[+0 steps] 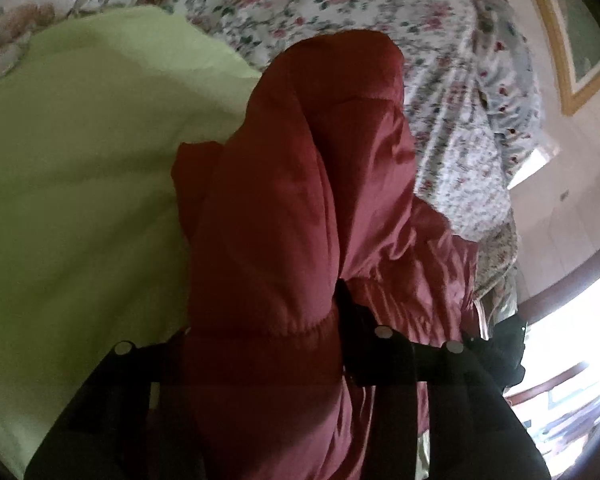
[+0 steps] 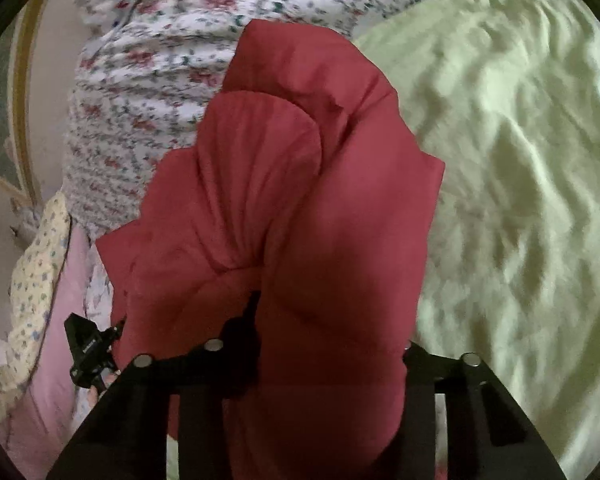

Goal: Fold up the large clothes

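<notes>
Two tools bite the same red padded jacket (image 1: 308, 208), one on each side. The left tool (image 1: 260, 352) is clenched on bunched fabric at an elastic hem; the right tool (image 2: 332, 360) is clenched on a thick puffy fold. The jacket hangs lifted over the green sheet (image 2: 520, 200) on the bed, floral bedding (image 1: 340, 12) toward twelve o'clock, probably so gravity straightens it before folding.
</notes>
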Available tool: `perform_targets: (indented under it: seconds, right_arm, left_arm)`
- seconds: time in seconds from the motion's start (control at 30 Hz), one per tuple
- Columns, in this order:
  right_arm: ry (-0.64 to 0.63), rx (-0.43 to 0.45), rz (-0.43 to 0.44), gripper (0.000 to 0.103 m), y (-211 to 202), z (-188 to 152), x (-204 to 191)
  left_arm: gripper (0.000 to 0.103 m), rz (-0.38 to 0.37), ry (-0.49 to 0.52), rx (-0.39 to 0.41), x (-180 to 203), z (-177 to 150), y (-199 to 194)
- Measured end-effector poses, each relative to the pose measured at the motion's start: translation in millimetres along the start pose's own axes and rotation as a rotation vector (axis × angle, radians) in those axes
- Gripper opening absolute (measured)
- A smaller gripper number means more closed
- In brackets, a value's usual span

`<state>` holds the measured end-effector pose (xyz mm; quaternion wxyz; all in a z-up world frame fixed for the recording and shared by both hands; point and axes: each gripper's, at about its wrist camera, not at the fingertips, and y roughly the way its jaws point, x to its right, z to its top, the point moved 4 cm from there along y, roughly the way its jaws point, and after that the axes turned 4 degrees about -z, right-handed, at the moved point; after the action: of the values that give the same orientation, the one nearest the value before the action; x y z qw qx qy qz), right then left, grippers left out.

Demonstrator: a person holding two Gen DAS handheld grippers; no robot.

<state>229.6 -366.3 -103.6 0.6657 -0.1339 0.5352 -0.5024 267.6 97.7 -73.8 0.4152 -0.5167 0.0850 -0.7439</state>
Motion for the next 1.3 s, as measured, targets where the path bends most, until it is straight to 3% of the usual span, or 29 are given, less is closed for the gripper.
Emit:
perform_targets:
  seconds: [0.27, 0.63, 0.9, 1.07, 1.2, 1.3]
  right_arm:
    - [-0.045, -0.021, 0.010, 0.038, -40, -46, -19]
    - [-0.019, -0.084, 0.043, 0.039, -66, -110, -6]
    - [-0.009, -0.081, 0.021, 0.054, -52, -112, 7]
    - [-0.031, -0.085, -0.009, 0.067, -52, -111, 6]
    - [-0.063, -0.075, -0.077, 0.076, -54, -106, 5]
    - [-0.095, -0.054, -0.135, 0.080, -57, -101, 2]
  left_arm:
    - [0.039, -0.015, 0.025, -0.012, 12, -41, -55]
    - [0.039, -0.031, -0.008, -0.083, -1, -103, -97]
    - [0.048, 0.065, 0.019, -0.060, -14, -111, -82]
    - [0.071, 0.149, 0.037, -0.033, -13, -109, -86]
    - [0.080, 0.283, 0.100, 0.056, -3, -97, -102]
    - [0.081, 0.300, 0.125, 0.109, 2, -88, -112]
